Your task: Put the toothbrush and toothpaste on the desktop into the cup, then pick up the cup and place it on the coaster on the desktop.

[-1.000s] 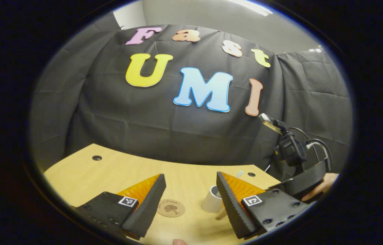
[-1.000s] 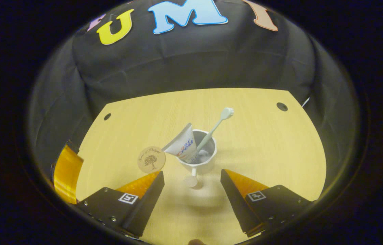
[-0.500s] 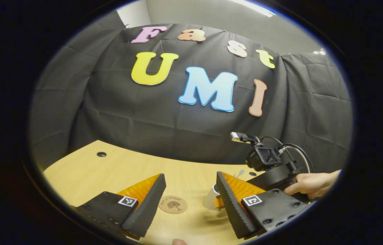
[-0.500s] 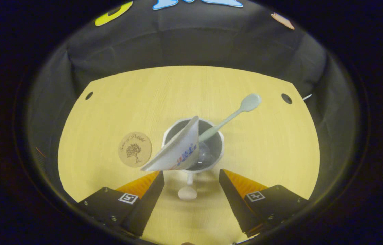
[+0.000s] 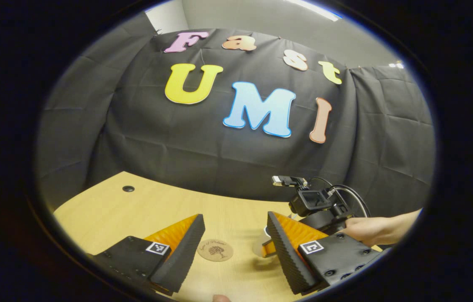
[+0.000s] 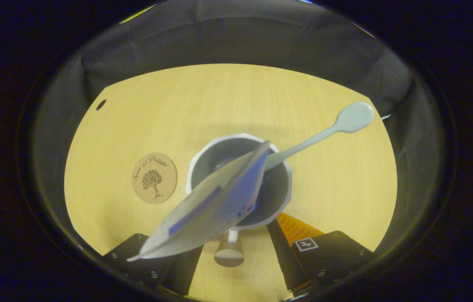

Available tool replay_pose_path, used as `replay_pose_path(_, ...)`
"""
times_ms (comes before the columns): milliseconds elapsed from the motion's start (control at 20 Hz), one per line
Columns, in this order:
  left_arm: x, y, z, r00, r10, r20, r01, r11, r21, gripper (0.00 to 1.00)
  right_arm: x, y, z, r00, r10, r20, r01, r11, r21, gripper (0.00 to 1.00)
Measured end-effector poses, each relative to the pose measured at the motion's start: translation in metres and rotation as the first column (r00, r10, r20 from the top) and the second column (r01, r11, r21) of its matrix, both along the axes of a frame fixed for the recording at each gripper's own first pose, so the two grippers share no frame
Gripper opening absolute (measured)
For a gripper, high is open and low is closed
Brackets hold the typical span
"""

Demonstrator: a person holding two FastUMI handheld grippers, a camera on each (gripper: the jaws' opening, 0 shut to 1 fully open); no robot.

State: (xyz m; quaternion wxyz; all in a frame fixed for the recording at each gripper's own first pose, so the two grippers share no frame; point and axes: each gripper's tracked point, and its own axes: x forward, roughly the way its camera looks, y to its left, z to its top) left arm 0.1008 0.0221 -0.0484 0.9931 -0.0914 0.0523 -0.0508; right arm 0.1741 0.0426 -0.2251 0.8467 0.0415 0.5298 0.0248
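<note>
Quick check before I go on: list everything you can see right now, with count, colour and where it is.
cup: one, white with a grey inside and a side handle, on the desk right of the coaster, between the right gripper's fingers.
toothpaste: one, white tube with blue print, standing in the cup, leaning toward the camera.
toothbrush: one, pale green, in the cup, head up and to the right.
coaster: one, round, brown with a tree print, flat on the desk, bare.
desk: one, light wood with cable holes.
right gripper: one, low around the cup's handle, not visibly pressing.
left gripper: one, open, held above the desk.
hand: one, holding the right gripper.
</note>
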Motion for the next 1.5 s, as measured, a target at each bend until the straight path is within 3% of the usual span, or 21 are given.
replay_pose_path(150, 0.001, 0.003, -0.002, 1.000, 0.006, -0.007, -0.006, 1.000, 0.001, 0.96, 0.001, 0.000, -0.006, 1.000, 0.004, -0.016, -0.004, 1.000, -0.010, 0.79)
replay_pose_path(200, 0.001, 0.004, -0.002, 1.000, 0.007, -0.010, -0.007, 1.000, 0.001, 0.96, 0.001, -0.001, -0.006, 1.000, 0.005, -0.017, -0.005, 1.000, -0.010, 0.64)
replay_pose_path(350, 0.002, 0.007, -0.006, 1.000, 0.011, -0.020, -0.011, 1.000, 0.000, 0.99, -0.002, -0.002, -0.003, 1.000, -0.009, -0.030, 0.009, 1.000, 0.000, 0.50)
replay_pose_path(400, 0.001, 0.008, -0.006, 1.000, 0.016, -0.021, -0.016, 1.000, -0.001, 0.96, -0.002, -0.001, -0.008, 0.999, -0.010, -0.039, 0.011, 1.000, 0.013, 0.34)
replay_pose_path(900, -0.001, 0.014, -0.006, 0.999, 0.032, -0.026, -0.032, 0.999, -0.001, 0.96, -0.003, 0.007, 0.004, 0.999, 0.041, 0.023, -0.040, 0.999, -0.018, 0.31)
replay_pose_path(1500, -0.034, 0.053, -0.010, 0.993, 0.109, -0.047, -0.110, 0.994, -0.008, 0.96, 0.006, 0.087, 0.021, 0.983, 0.181, 0.031, -0.181, 0.984, -0.001, 0.31)
